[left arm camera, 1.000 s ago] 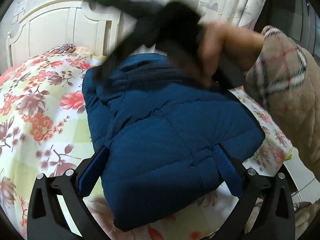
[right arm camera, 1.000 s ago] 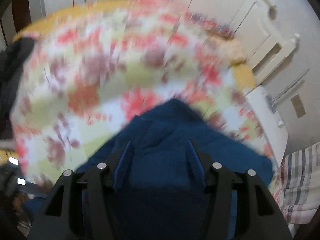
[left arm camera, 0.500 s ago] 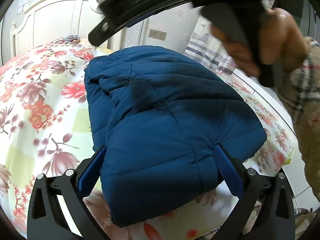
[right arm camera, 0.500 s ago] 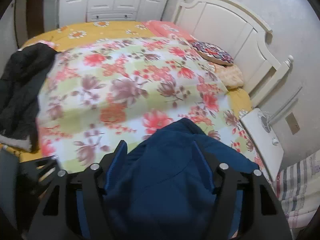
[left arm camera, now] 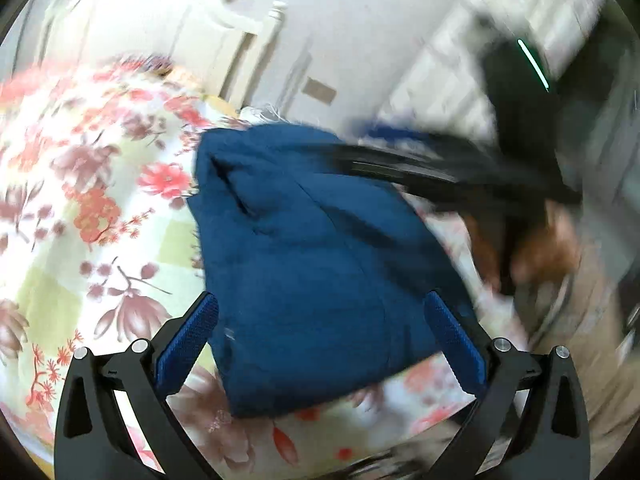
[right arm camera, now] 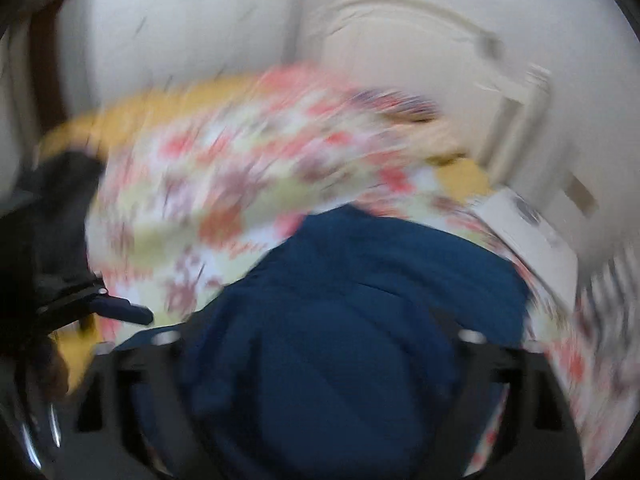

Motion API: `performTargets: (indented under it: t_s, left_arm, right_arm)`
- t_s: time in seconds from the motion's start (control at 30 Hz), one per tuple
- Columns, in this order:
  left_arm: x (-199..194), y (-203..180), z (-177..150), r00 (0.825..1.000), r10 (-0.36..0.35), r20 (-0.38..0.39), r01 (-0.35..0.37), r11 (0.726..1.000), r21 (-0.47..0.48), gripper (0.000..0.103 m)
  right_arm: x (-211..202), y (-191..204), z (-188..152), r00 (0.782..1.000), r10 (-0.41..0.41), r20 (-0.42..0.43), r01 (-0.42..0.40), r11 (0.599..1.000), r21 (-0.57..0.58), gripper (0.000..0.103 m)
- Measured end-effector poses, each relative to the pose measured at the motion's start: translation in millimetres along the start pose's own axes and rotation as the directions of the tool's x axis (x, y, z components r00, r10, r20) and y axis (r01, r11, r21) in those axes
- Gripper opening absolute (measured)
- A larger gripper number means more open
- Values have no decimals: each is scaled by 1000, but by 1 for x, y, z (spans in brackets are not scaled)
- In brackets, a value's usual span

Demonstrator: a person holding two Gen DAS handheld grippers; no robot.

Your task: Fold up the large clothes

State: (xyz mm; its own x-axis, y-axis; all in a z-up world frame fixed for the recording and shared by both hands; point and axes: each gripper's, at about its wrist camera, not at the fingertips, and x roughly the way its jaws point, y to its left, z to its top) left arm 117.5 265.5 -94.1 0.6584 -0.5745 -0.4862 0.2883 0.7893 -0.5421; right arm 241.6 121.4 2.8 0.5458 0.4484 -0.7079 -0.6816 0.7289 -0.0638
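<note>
Lying folded on floral bedspread: blue jacket; left gripper spread, right gripper opening.

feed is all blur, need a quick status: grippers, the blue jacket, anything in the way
Left gripper open, nothing clamped. Right gripper jaws opening, nothing clamped. Blue puffer jacket folded on the floral bedspread. Black garment at the far edge, clear of it.

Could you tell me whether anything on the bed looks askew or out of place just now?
Nothing stands out. The blue padded jacket lies as a compact folded bundle on the floral bedspread. A dark garment sits at the far edge; both views are blurred.
</note>
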Motion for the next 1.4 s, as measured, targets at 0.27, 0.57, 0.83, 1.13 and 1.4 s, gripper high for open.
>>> performTargets:
  t_s: [0.27,0.57,0.83,1.13,1.4]
  left_arm:
    - [52,69,34,978,-129,-161,66,934,-351,99]
    - [90,70,40,937,-157,-313,47,942,-332,99]
    - [96,79,30,916,-234,-326,117,932,-343,99]
    - [116,13,65,938,-304,-166,280,948,-154,67]
    - [214,-48,139,922,-340,-187,336,940,-53,65]
  right_arm:
    - [-63,-150,-162,990,98,104,-143,678,721,101]
    - [-19,-154,-208,889,403,217,-395,437,808,101]
    - [4,-118,-172,889,439,128,-384,564,731,101]
    - [-68,-127,-150,968,109,228,-221,803,554,61]
    - [-105,-237,-145,965,-46,256,-131,765,630,61]
